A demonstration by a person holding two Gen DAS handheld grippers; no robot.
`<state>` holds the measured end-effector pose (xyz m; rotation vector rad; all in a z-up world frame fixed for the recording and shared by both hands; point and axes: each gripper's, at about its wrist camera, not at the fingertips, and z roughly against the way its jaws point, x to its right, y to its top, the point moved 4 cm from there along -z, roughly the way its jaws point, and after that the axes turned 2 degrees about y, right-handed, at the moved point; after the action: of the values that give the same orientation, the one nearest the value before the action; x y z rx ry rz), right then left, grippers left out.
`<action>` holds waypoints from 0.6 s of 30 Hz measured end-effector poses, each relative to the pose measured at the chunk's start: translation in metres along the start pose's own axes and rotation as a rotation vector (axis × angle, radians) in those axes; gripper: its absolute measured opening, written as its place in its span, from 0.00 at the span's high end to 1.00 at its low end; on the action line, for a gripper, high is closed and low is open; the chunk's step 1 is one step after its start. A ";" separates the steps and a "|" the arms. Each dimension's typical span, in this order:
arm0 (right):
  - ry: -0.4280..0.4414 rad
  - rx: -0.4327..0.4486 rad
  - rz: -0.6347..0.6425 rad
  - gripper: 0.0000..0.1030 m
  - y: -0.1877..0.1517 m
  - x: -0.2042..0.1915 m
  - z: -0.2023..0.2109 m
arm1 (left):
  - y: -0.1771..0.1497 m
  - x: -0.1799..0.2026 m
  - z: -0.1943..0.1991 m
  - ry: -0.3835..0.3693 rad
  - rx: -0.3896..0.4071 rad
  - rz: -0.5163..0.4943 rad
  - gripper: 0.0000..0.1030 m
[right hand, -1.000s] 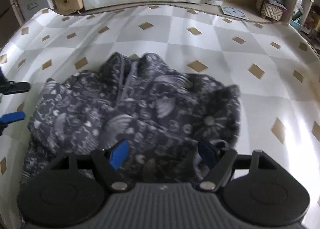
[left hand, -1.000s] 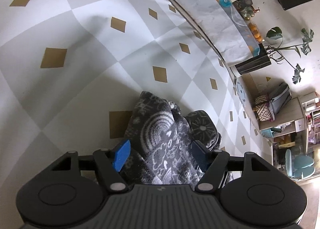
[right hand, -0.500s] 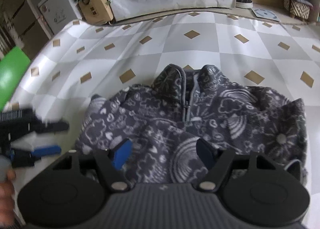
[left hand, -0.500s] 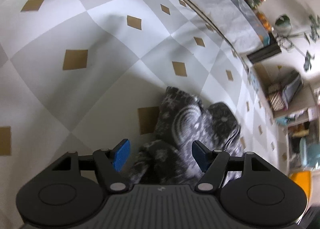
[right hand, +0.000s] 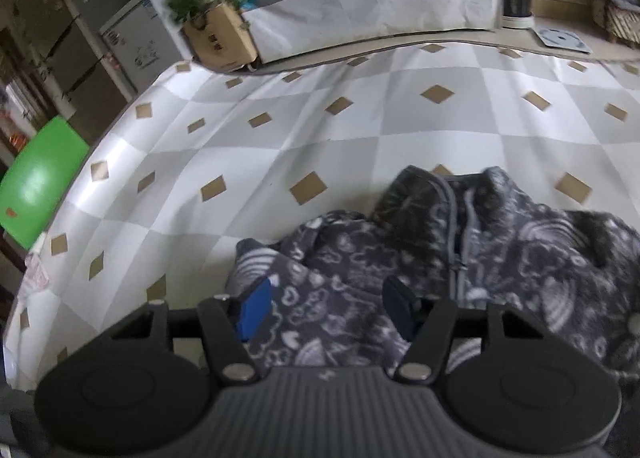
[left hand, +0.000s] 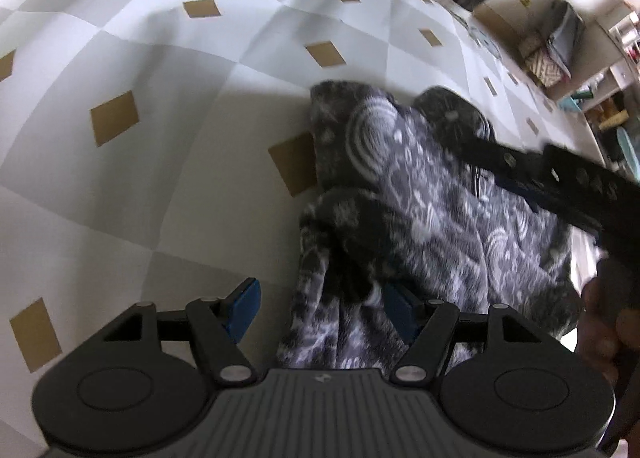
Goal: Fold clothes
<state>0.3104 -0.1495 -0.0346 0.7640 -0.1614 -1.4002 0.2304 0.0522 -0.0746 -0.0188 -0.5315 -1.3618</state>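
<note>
Where the checked cloth (right hand: 328,145) covers the tabletop, white and grey squares with small tan diamonds, one garment lies crumpled: a dark grey fleece jacket (right hand: 500,258) printed with pale swirls and shells. Its collar and zip (right hand: 460,234) point toward the far edge in the right wrist view, and one bunched sleeve or side fold (left hand: 344,242) reaches toward the camera in the left wrist view.

Left hand-held gripper (left hand: 320,304): jaws spread, blue pads either side of the jacket's near fold. The fabric runs between them; the left pad stands clear over bare cloth, and whether the right pad touches the fleece cannot be told through the blur. No pinch is evident.

Right hand-held gripper (right hand: 324,308): jaws closing, with a stretch of the fleece between the pads. The left pad is at the jacket's edge, the right sunk against the pile; a firm grip is not shown. In the left wrist view it crosses above the jacket as a black perforated bar (left hand: 560,181), with the person's hand (left hand: 604,322) on its handle at the right edge.

Surroundings: a long side table draped in white (right hand: 380,13) carrying fruit and bottles, a cardboard box with a leafy plant (right hand: 220,33), a green panel (right hand: 40,181) at left.
</note>
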 end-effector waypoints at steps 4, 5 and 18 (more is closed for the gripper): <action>-0.001 -0.017 0.009 0.42 0.000 -0.010 -0.015 | -0.001 -0.006 -0.004 0.007 -0.009 -0.003 0.35; -0.002 -0.020 0.014 0.42 0.000 -0.013 -0.019 | -0.001 -0.008 -0.004 0.011 -0.005 -0.003 0.35; -0.002 -0.036 0.159 0.41 0.013 -0.046 -0.055 | -0.004 -0.003 -0.010 0.016 -0.029 -0.077 0.37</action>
<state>0.3414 -0.0858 -0.0537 0.7048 -0.1940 -1.2503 0.2297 0.0507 -0.0854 -0.0110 -0.5036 -1.4441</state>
